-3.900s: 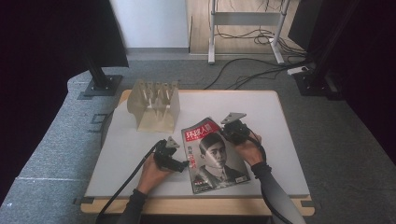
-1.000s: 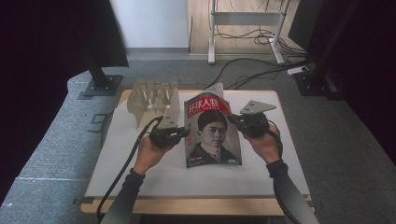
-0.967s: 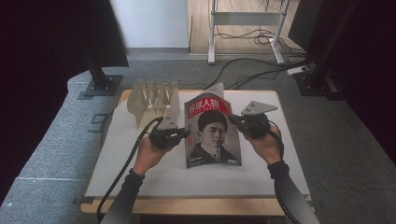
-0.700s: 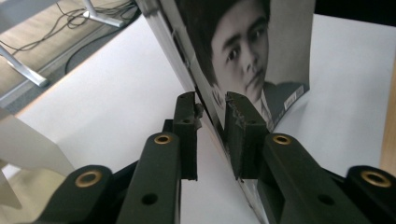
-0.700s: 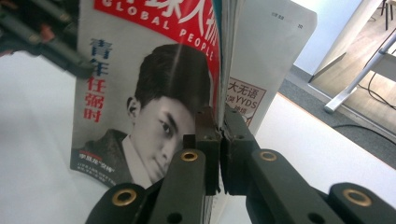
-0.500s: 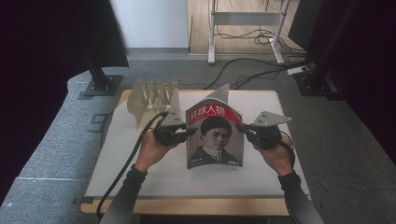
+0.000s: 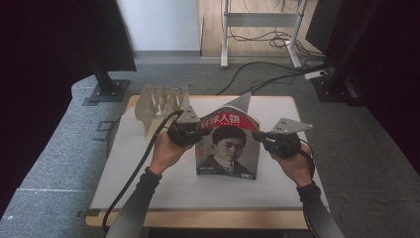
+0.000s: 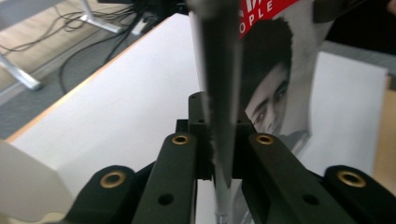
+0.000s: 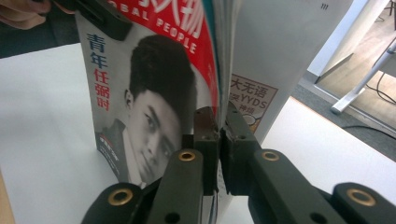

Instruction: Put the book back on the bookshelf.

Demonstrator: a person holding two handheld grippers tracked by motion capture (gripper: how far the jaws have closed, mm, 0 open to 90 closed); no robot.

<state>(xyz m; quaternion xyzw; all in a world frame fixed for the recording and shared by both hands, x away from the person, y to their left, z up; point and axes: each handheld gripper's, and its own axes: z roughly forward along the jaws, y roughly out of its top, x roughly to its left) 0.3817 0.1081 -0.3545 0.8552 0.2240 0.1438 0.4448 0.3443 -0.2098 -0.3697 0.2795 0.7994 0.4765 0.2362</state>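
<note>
Presently upright on the white desk (image 7: 148, 173): magazine (image 7: 228, 146), long axis vertical, cover toward the person. Left gripper (image 7: 190, 133) clamped on its left edge, right gripper (image 7: 262, 139) clamped on its right edge, level with each other. Slotted rack (image 7: 161, 106) just behind-left, near the left gripper.

Both forearms wear dark, close-fitting long sleeves down to the wrist. The left tool (image 7: 185, 131) is black with a grey three-cornered plate on top; a thick black cable trails from it. The right tool (image 7: 277, 141) is black too, under its own grey plate. Up close, each tool's matte black jaws carry brass-ringed screw holes.
</note>
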